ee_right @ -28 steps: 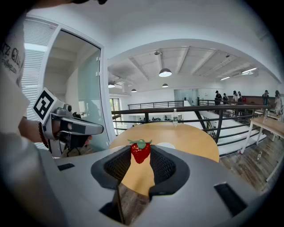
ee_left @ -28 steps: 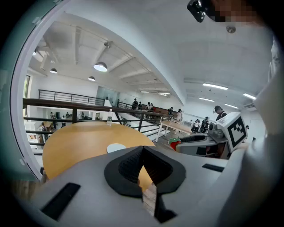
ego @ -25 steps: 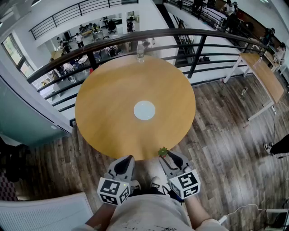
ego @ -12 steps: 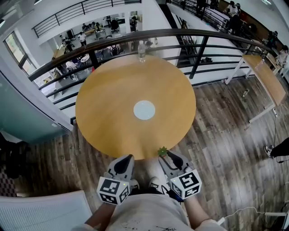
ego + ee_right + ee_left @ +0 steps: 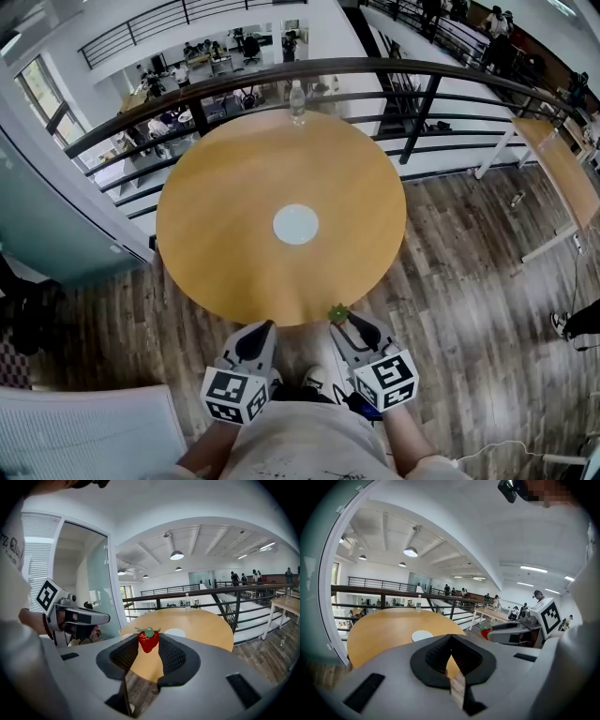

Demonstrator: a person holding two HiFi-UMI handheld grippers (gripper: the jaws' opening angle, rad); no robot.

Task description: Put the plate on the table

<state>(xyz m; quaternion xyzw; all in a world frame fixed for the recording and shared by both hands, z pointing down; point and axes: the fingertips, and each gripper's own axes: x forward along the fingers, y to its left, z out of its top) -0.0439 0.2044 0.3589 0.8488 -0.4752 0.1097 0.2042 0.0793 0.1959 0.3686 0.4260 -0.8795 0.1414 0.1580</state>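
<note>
A small white plate [image 5: 296,225] lies flat at the middle of the round wooden table [image 5: 225,178]; it also shows in the left gripper view as the plate [image 5: 422,635] and in the right gripper view as the plate [image 5: 175,632]. Both grippers hang just off the table's near edge, close to my body. My left gripper [image 5: 266,330] is shut, its jaws meeting at the tips with nothing between them [image 5: 451,637]. My right gripper [image 5: 343,324] is shut on a red strawberry [image 5: 149,640] with a green top [image 5: 337,312].
A clear water bottle [image 5: 297,101] stands at the table's far edge. A dark metal railing [image 5: 431,89] curves behind the table over a drop to a lower floor. A long wooden desk [image 5: 558,164] stands at the right, a glass wall [image 5: 37,234] at the left.
The head view has drifted slightly, so the table and plate sit a little differently in the frame. Both grippers, the strawberry and the plate have not moved.
</note>
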